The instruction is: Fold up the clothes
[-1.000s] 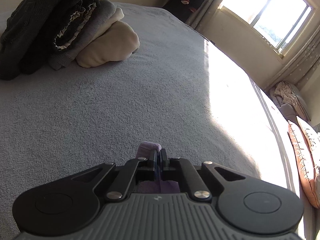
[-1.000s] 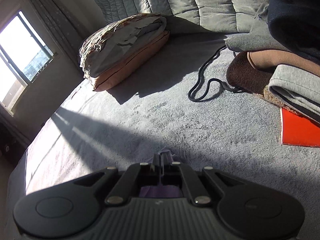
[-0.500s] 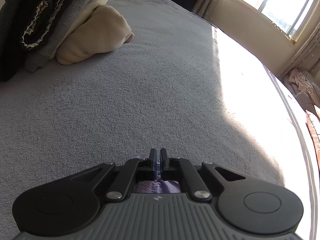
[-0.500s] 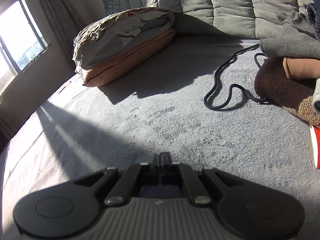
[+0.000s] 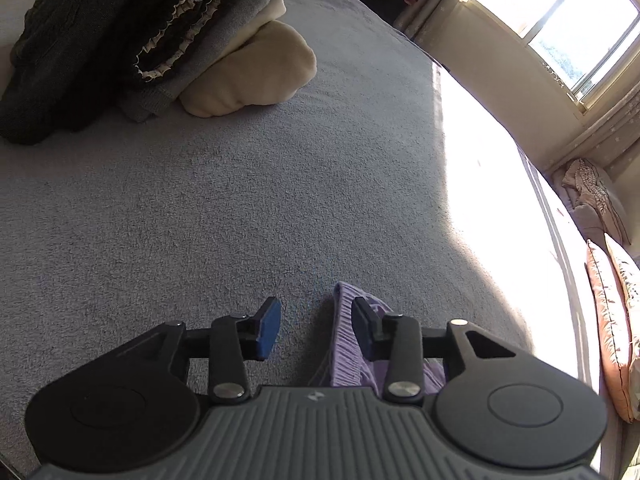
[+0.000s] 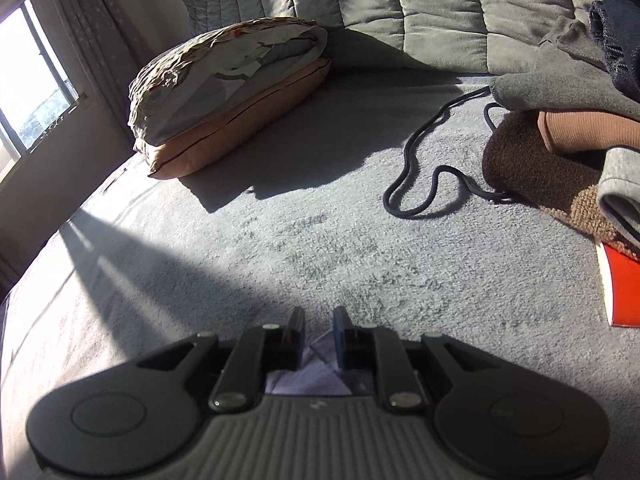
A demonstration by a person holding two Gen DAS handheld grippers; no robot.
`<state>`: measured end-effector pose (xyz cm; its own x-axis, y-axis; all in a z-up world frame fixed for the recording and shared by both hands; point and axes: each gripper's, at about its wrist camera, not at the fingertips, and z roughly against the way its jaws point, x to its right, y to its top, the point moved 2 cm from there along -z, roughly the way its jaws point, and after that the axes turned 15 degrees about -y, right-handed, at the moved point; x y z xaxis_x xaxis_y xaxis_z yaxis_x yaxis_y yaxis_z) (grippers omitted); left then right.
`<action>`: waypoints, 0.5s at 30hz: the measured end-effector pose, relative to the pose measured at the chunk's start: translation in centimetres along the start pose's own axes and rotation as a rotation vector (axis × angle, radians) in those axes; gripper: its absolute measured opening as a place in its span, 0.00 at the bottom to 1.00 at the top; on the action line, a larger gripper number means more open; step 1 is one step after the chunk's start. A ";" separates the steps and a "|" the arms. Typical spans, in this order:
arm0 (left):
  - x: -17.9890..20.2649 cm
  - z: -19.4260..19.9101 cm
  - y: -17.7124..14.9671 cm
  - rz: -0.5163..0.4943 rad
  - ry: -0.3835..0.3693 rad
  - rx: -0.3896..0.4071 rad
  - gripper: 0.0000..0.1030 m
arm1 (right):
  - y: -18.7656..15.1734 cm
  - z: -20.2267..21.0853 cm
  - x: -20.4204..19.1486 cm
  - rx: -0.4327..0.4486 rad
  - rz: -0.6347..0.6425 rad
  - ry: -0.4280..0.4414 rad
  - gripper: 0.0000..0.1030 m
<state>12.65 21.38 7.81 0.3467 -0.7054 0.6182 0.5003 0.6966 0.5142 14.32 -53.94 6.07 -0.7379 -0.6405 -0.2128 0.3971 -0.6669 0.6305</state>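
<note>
Spreading my left gripper [image 5: 314, 326] fingers wide over the grey bed [image 5: 240, 200], purple garment [image 5: 348, 344] lying loose against the right-hand finger, my right gripper [image 6: 319, 334] fingers parted narrowly above its corner, folded clothes pile [image 5: 132, 40] far ahead-left, black cord [image 6: 424, 168] ahead-right.

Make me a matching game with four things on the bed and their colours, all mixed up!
Things:
1. knitted garment by the left tongs
2. cord
3. lower pillow
4. flat thing at the far right

Colours:
A. black
B. red
C. purple
D. orange

Pairs: 1-C, 2-A, 3-D, 4-B
</note>
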 end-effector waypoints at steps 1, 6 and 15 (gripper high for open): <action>-0.1 0.7 -1.0 0.026 -0.017 -0.023 0.45 | 0.0 0.5 -0.2 -0.012 -0.001 0.012 0.20; -0.3 1.5 -6.2 0.150 -0.124 -0.144 0.51 | -0.6 4.4 0.3 -0.036 0.022 0.063 0.36; -1.2 -1.9 -6.3 0.257 -0.204 -0.029 0.54 | -5.6 9.1 2.5 -0.157 0.083 0.128 0.55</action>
<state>10.53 17.59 2.67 0.2999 -0.4644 0.8333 0.4405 0.8422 0.3108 5.25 -48.35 8.83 -0.6280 -0.7319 -0.2645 0.5410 -0.6549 0.5276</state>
